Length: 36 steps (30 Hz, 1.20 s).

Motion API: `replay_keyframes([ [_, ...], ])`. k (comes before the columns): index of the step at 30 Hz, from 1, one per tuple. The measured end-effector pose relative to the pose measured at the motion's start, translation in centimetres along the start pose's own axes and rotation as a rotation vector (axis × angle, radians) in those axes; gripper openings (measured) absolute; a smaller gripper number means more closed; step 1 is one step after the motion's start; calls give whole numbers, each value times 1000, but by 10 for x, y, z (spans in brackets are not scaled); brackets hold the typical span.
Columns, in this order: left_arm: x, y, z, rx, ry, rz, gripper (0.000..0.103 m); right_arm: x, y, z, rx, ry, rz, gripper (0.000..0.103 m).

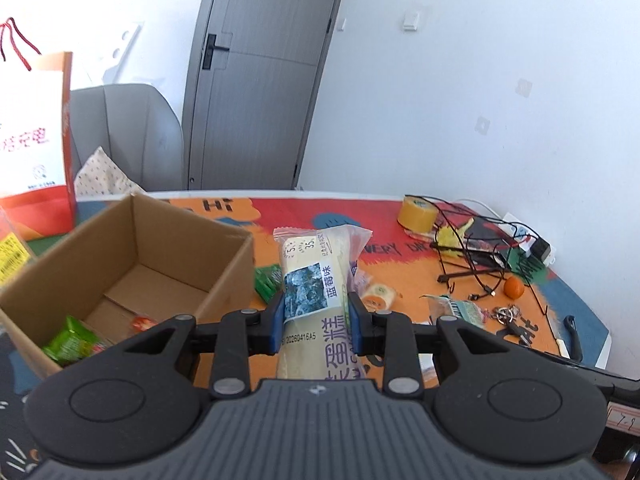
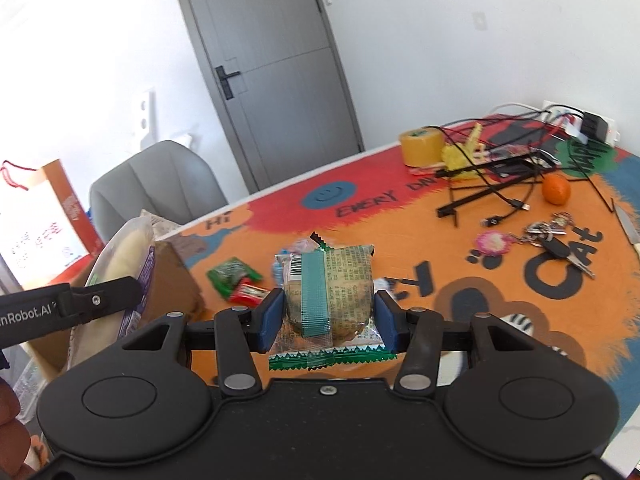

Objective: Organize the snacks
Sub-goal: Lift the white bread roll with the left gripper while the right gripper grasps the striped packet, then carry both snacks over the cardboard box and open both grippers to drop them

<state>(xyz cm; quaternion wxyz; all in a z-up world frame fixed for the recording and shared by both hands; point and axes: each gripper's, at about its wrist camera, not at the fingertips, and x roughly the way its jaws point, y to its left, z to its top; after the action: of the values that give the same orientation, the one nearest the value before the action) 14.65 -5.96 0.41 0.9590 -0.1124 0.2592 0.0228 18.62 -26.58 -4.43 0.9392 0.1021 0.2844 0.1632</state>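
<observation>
My left gripper (image 1: 316, 318) is shut on a long cake bar in a clear wrapper with a blue label (image 1: 316, 280), held above the table just right of an open cardboard box (image 1: 132, 256). The box holds a green snack packet (image 1: 74, 340) and a red one (image 1: 142, 323). My right gripper (image 2: 327, 320) is shut on a round pastry in a green-edged wrapper (image 2: 332, 292), lifted over the table. In the right wrist view the left gripper's finger (image 2: 100, 300) and its cake bar (image 2: 124, 256) show at left, by the box (image 2: 176, 276).
Small green (image 2: 230, 274) and red (image 2: 250, 294) packets lie on the colourful mat (image 2: 400, 232). A yellow tape roll (image 2: 422, 144), black cables (image 2: 492, 184), an orange (image 2: 556, 190), keys (image 2: 556, 240) and a power strip (image 2: 592, 126) lie at right. A paper bag (image 1: 34, 140) and a grey chair (image 1: 128, 132) stand behind the box.
</observation>
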Motion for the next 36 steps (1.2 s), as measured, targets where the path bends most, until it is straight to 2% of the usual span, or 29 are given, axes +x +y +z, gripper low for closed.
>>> replay_keyframes([
  [9,-22,25,10,11,-51,25,30,-9,45,5,-45,-32,57,49],
  [23,-59,78,26,-44,-111,88,30,-18,107,8,-95,-47,153,49],
  [31,-61,102,31,-59,-107,110,30,-15,139,7,-135,-39,208,49],
  [36,-48,116,35,-71,-88,130,30,-9,148,8,-138,-31,221,49],
])
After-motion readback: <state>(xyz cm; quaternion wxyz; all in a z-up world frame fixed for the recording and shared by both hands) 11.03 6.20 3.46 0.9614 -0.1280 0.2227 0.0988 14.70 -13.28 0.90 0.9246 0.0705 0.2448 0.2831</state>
